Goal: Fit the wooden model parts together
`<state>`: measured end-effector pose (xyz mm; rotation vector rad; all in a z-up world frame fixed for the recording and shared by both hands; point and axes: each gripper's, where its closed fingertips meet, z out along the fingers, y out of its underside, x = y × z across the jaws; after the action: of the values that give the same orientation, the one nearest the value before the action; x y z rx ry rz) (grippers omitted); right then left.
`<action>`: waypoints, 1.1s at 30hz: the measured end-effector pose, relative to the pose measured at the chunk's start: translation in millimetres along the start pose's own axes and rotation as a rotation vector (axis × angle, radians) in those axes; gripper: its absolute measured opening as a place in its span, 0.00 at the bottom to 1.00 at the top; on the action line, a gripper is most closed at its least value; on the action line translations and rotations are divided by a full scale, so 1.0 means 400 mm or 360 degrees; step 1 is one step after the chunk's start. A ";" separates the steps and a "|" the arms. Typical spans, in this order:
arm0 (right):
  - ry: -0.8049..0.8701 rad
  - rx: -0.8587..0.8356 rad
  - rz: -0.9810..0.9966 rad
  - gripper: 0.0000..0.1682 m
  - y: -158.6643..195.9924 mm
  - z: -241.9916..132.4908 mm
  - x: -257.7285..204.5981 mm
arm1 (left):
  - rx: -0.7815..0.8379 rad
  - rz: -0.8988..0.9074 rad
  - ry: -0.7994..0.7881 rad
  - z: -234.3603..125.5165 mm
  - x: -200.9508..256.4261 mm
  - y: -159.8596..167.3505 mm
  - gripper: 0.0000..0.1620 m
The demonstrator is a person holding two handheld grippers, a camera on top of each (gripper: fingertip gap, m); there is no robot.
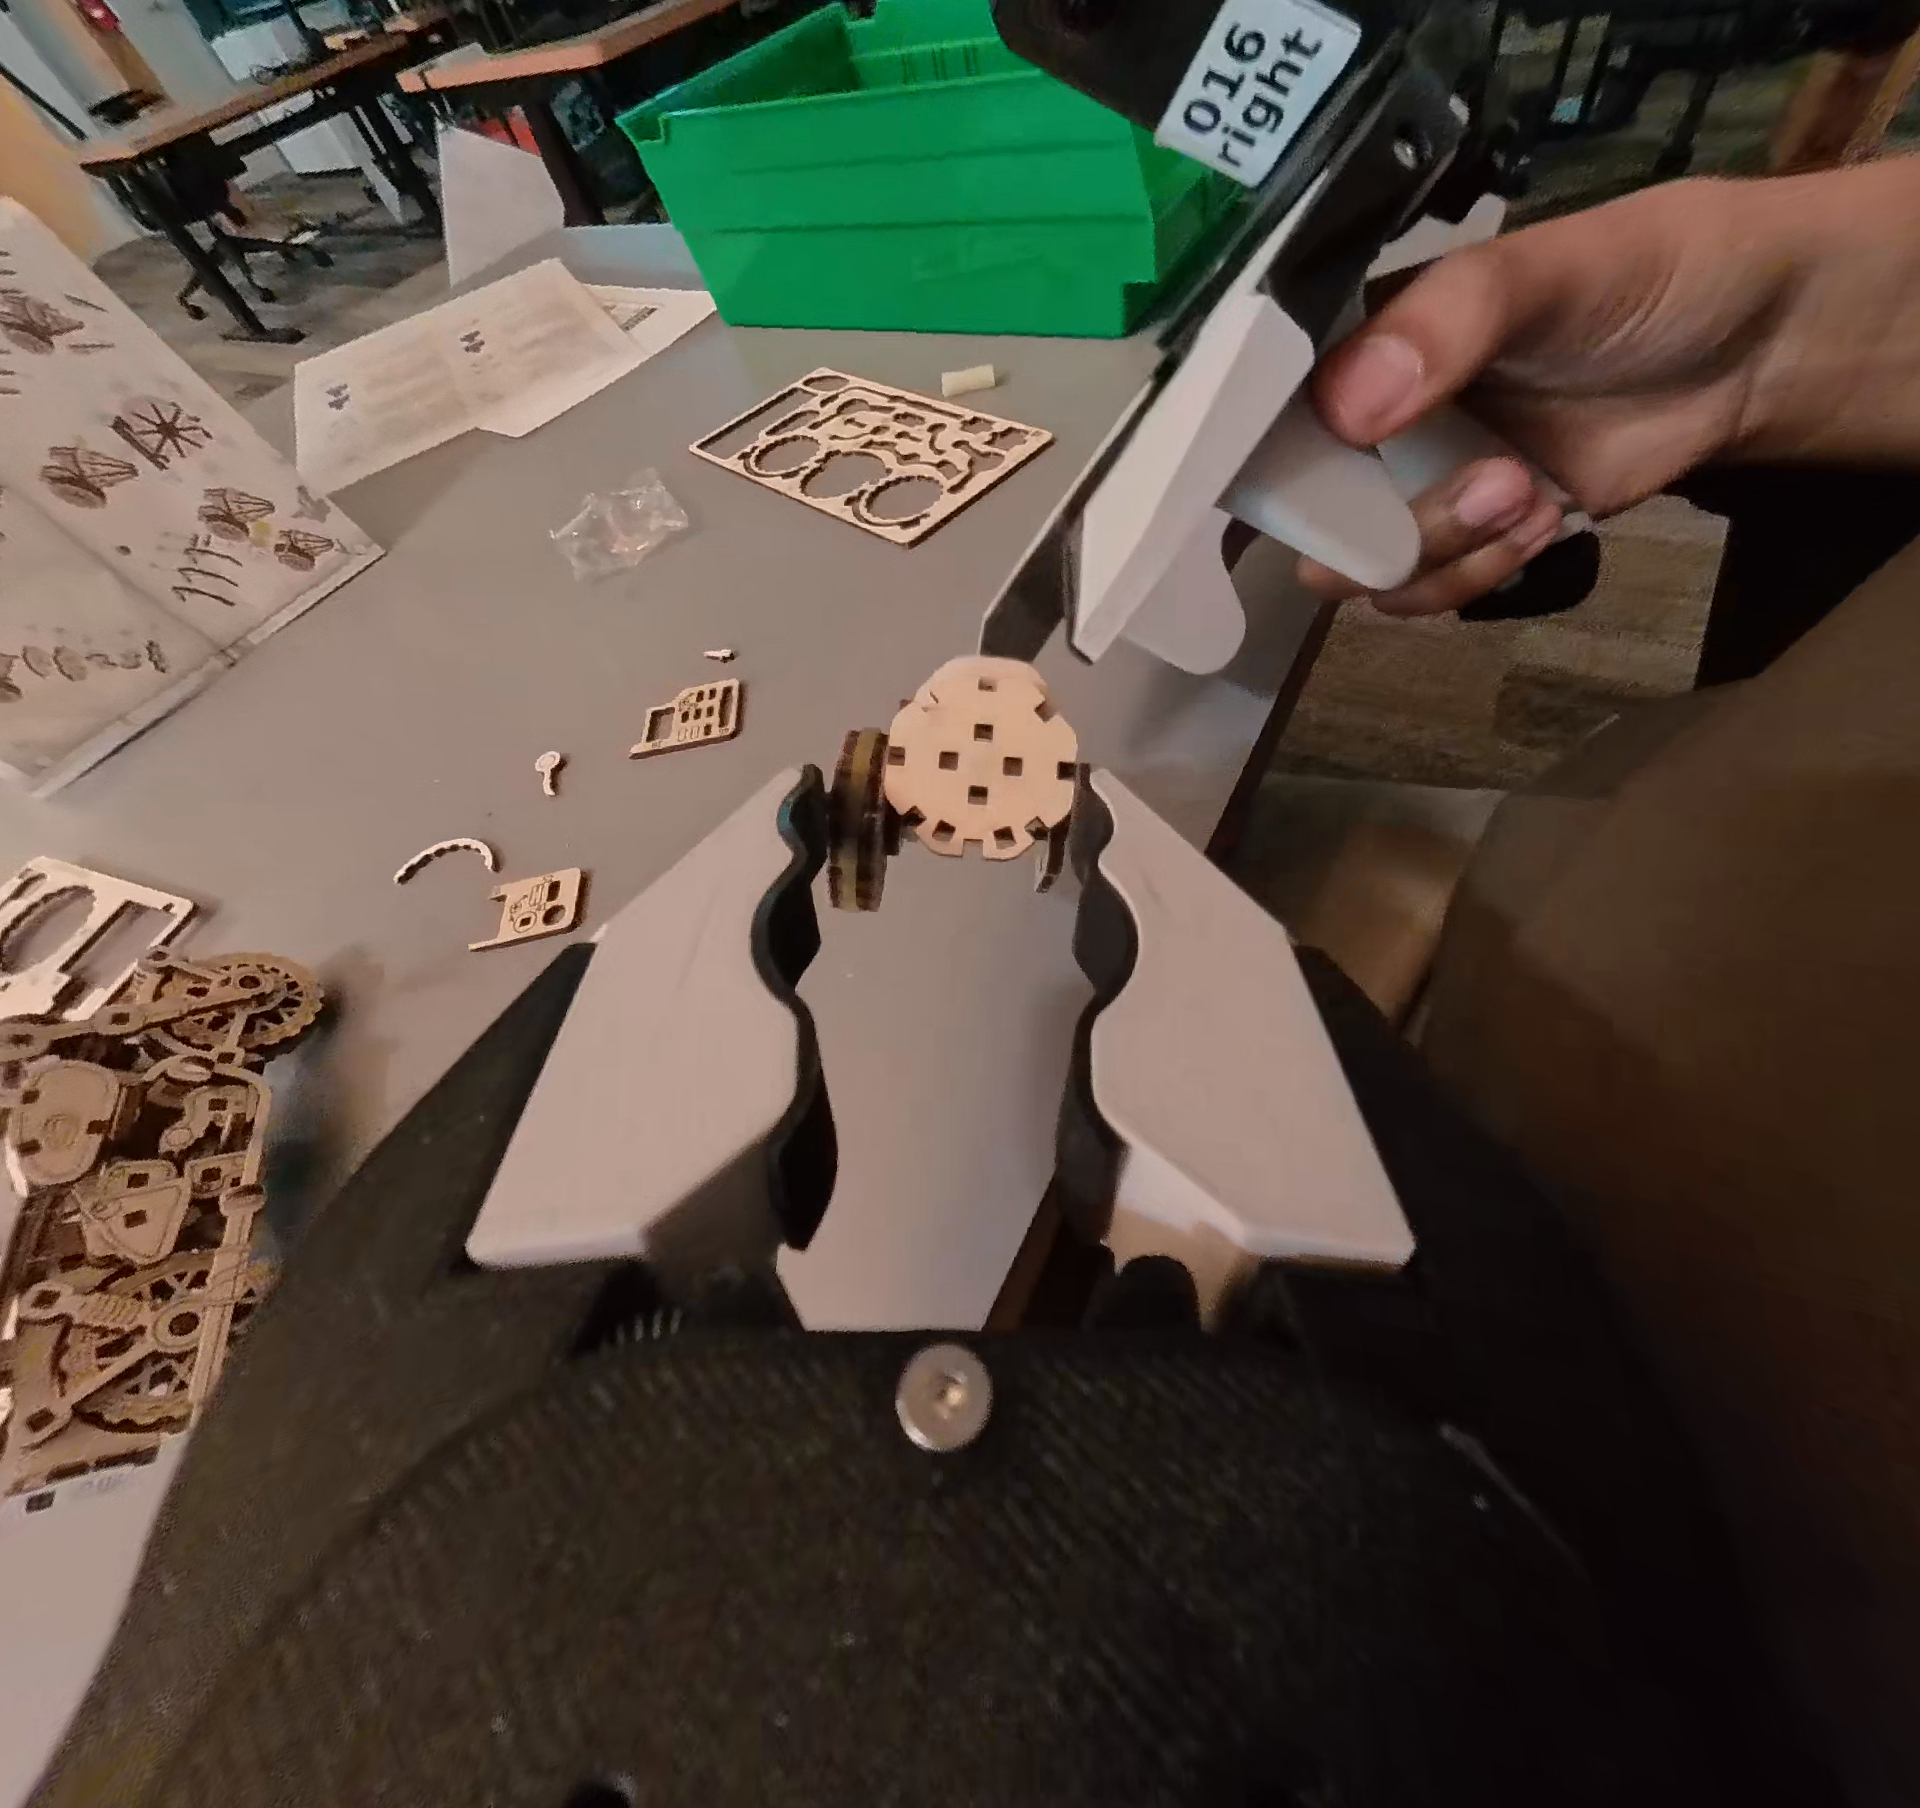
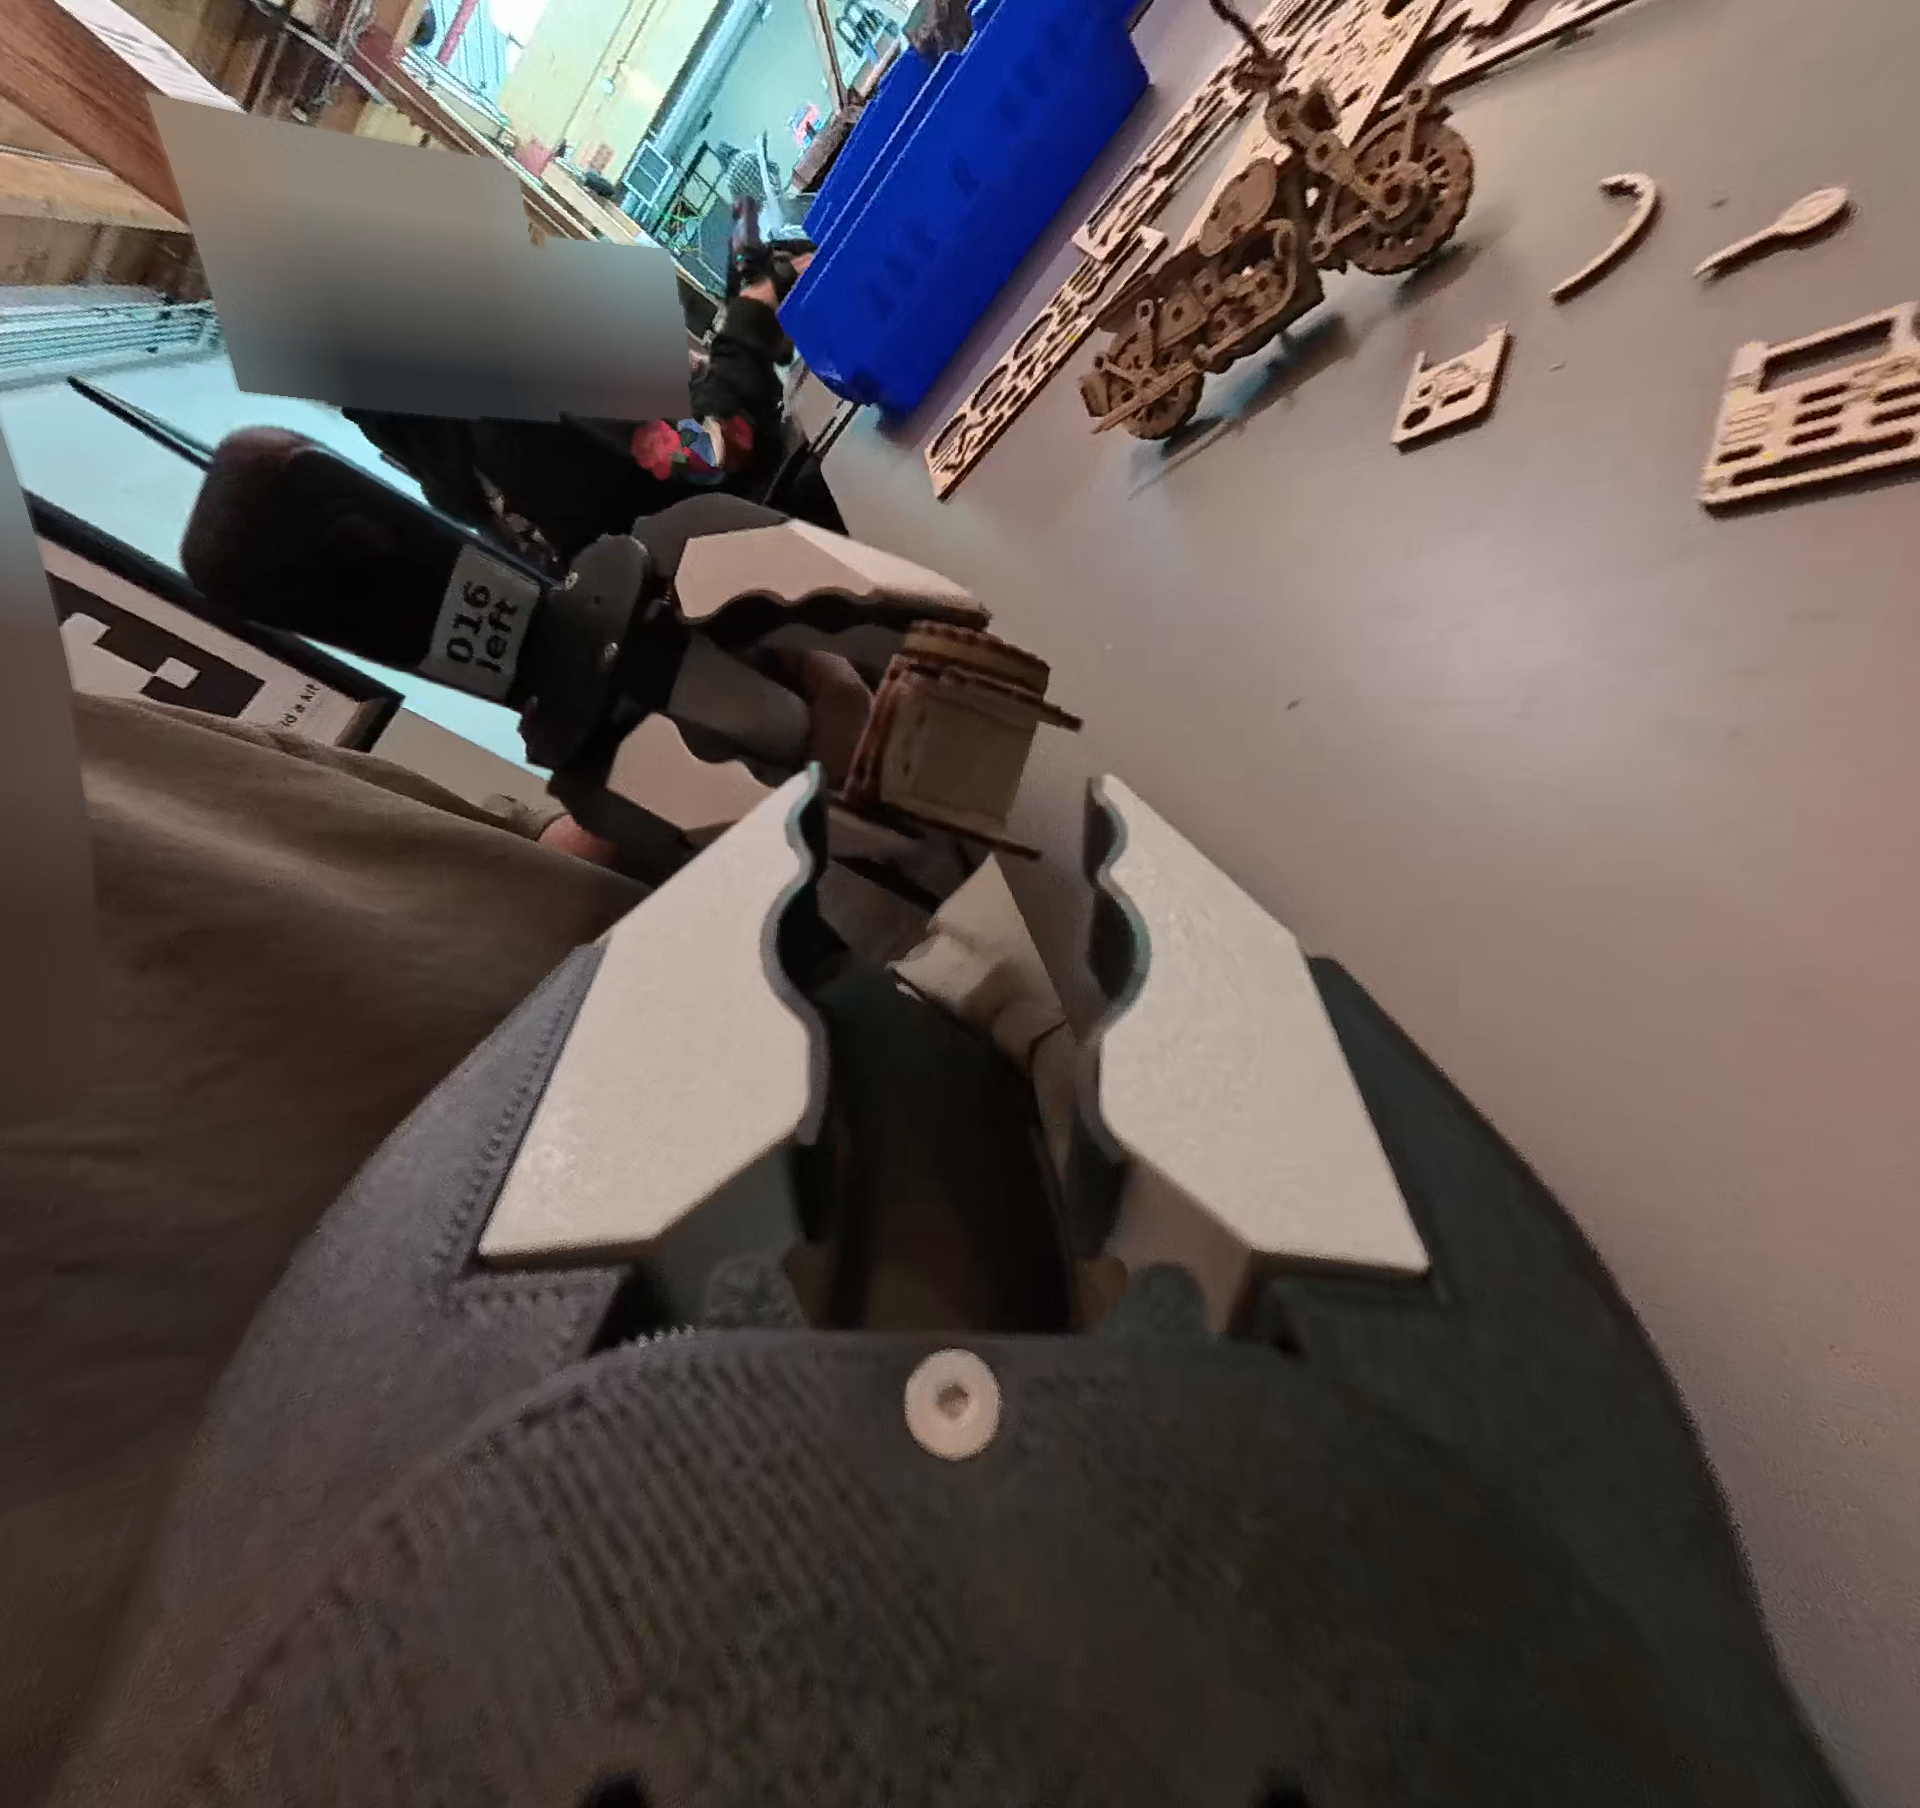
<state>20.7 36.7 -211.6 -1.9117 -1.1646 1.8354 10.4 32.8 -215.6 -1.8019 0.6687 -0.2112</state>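
Note:
My left gripper (image 1: 945, 802) is shut on a small wooden sub-assembly (image 1: 982, 771): a pale round plate with square holes and a dark layered disc (image 1: 857, 823) at its left side. I hold it above the grey table (image 1: 436, 698), near its right edge. My right gripper (image 2: 956, 802) is open, its fingers on either side of the sub-assembly's near end (image 2: 945, 740), not gripping it. In the left wrist view the right gripper (image 1: 1013, 631) comes down from the upper right, held by a hand (image 1: 1558, 387), with its tip at the plate's top.
A finished wooden motorcycle model (image 2: 1278, 252) stands on part sheets at the table's left. Loose small parts (image 1: 691, 719) and a cut-out sheet (image 1: 873, 454) lie in the middle. A green bin (image 1: 914, 200), a blue bin (image 2: 966, 158) and instruction papers (image 1: 468, 366) lie beyond. Less than 4 cm separates the two grippers' tips.

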 end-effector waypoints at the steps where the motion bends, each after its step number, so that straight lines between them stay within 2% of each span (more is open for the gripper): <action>1: -0.0017 -0.0013 0.0017 0.30 0.006 0.007 -0.005 | 0.0004 -0.0004 0.0005 -0.001 0.000 -0.001 0.27; 6: -0.0131 -0.0088 0.0168 0.39 0.044 0.041 -0.026 | 0.0032 0.0057 0.0021 -0.002 0.017 -0.012 0.27; 10: -0.0223 -0.0068 0.0291 0.40 0.045 0.047 -0.036 | 0.0051 0.0105 -0.0003 -0.004 0.022 -0.021 0.27; 17: -0.0262 -0.0045 0.0333 0.31 0.040 0.040 -0.036 | 0.0078 0.0138 0.0037 -0.005 0.041 -0.027 0.27; 20: -0.0304 -0.0057 0.0334 0.24 0.042 0.040 -0.046 | 0.0074 0.0153 0.0047 -0.004 0.043 -0.023 0.27; 27: -0.0387 -0.0033 0.0405 0.23 0.036 0.037 -0.055 | 0.0155 0.0062 0.0072 -0.009 0.042 -0.036 0.28; 33: -0.0503 0.0028 0.0531 0.23 0.017 0.025 -0.063 | 0.0173 -0.0005 0.0121 -0.012 0.037 -0.035 0.37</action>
<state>16.9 11.7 -199.6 -1.9503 -0.9497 2.3846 25.0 23.5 -203.8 -1.6975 0.6952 -0.3133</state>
